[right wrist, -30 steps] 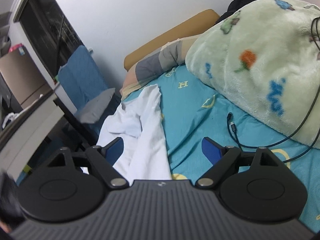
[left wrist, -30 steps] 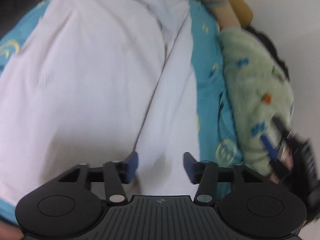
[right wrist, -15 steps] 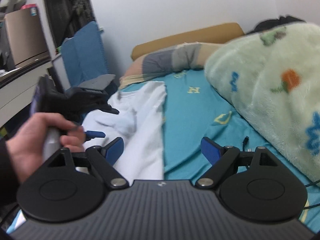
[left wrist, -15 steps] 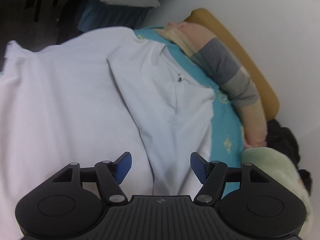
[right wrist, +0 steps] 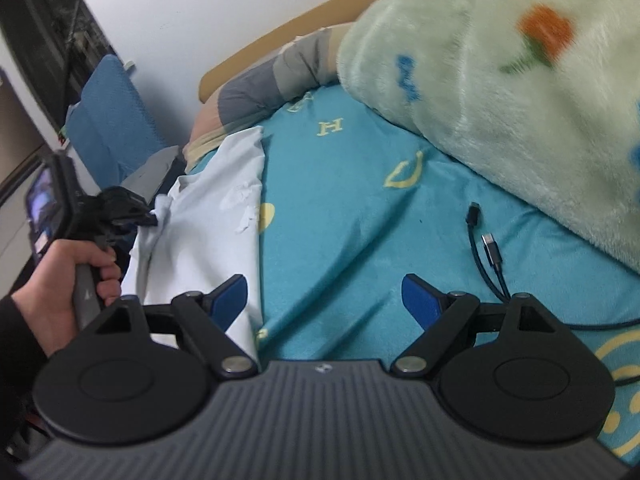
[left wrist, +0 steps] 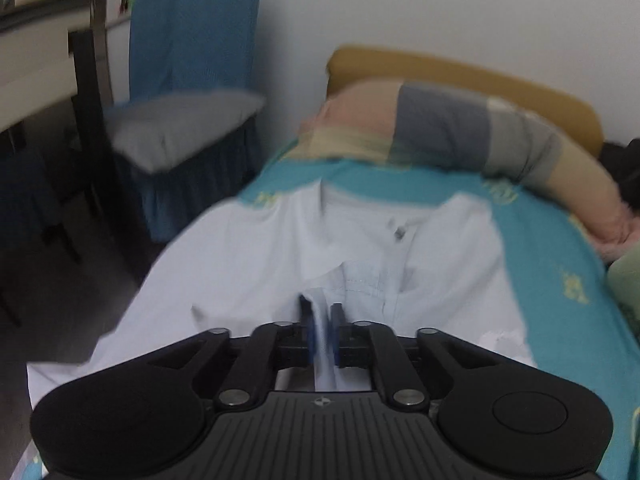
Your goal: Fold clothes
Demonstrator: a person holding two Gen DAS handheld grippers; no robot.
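A white collared shirt (left wrist: 256, 264) lies spread on the teal bedsheet (left wrist: 552, 264), collar toward the pillow. My left gripper (left wrist: 321, 312) is shut on a fold of the shirt near its placket. In the right wrist view the shirt (right wrist: 212, 220) lies at the left of the bed, and the left gripper (right wrist: 150, 216), held by a hand, pinches its edge. My right gripper (right wrist: 324, 292) is open and empty, above the bedsheet (right wrist: 352, 216), its left finger beside the shirt's edge.
A fluffy green blanket (right wrist: 520, 64) fills the right of the bed. A striped pillow (left wrist: 460, 136) lies against the tan headboard (left wrist: 460, 76). Two cable ends (right wrist: 486, 240) lie on the sheet. A blue chair with a grey cushion (left wrist: 180, 128) stands left of the bed.
My left gripper has closed on a fold of the shirt and tilted up toward the headboard. My right gripper stayed open and swung slightly right, closer to the sheet.
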